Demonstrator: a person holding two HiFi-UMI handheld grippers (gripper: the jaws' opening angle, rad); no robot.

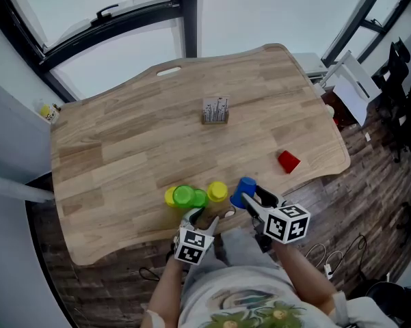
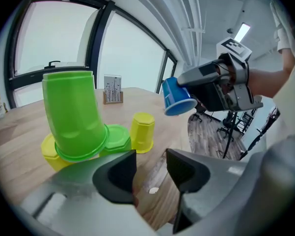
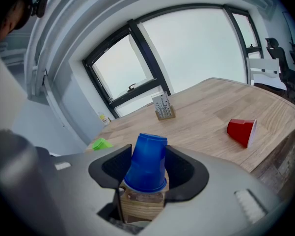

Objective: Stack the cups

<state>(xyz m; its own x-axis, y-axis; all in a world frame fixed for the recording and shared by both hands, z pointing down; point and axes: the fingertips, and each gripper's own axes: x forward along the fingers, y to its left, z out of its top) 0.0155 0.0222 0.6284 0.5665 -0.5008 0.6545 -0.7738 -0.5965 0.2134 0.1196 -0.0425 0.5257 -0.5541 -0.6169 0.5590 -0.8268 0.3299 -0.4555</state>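
Note:
Near the table's front edge, a green cup (image 1: pixel 184 195) (image 2: pixel 73 114) stands mouth down and tilted on a yellow cup (image 1: pixel 169 197) (image 2: pixel 50 154). A second green cup (image 1: pixel 200 198) (image 2: pixel 117 137) sits against them. A small yellow cup (image 1: pixel 217 191) (image 2: pixel 142 132) stands mouth down to the right. My left gripper (image 1: pixel 206 219) (image 2: pixel 149 173) is open just in front of these cups, nothing between its jaws. My right gripper (image 1: pixel 249 198) (image 3: pixel 148 168) is shut on a blue cup (image 1: pixel 245 188) (image 3: pixel 147 159) (image 2: pixel 176 98), held off the table. A red cup (image 1: pixel 288 160) (image 3: pixel 241 131) lies on its side at the right.
A small card holder (image 1: pixel 215 110) (image 3: pixel 163 107) (image 2: pixel 113 90) stands mid-table. The wooden table (image 1: pixel 123 142) ends just in front of the cups. Windows lie behind the table, and chairs and cables are on the floor to the right.

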